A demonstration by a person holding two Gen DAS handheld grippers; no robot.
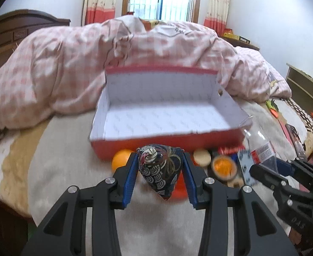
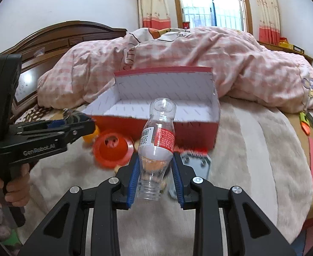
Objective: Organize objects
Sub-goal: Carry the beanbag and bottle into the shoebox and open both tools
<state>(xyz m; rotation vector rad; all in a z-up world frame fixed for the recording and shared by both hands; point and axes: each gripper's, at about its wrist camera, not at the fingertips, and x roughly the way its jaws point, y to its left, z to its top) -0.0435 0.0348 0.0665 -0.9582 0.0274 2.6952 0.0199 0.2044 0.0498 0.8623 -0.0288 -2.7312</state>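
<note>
My left gripper (image 1: 159,160) is shut on a dark patterned beanbag (image 1: 159,175), held above the bed in front of the red box (image 1: 167,147). The box has a white lining and stands empty, its lid propped up behind. My right gripper (image 2: 155,164) is shut on a clear plastic bottle (image 2: 157,143) with a red and white label; its neck points toward the camera. In the right wrist view the left gripper (image 2: 86,124) shows at the left, held by a hand (image 2: 17,189). In the left wrist view the right gripper (image 1: 261,168) appears at the right with the bottle (image 1: 261,149).
Near the box's front lie an orange ball (image 1: 121,159), a cream round thing (image 1: 202,156), an orange-lidded jar (image 1: 224,167) and a red cone-shaped piece (image 2: 112,150). A pink checked quilt (image 1: 71,68) is heaped behind the box. Small items (image 2: 305,123) lie at the bed's right edge.
</note>
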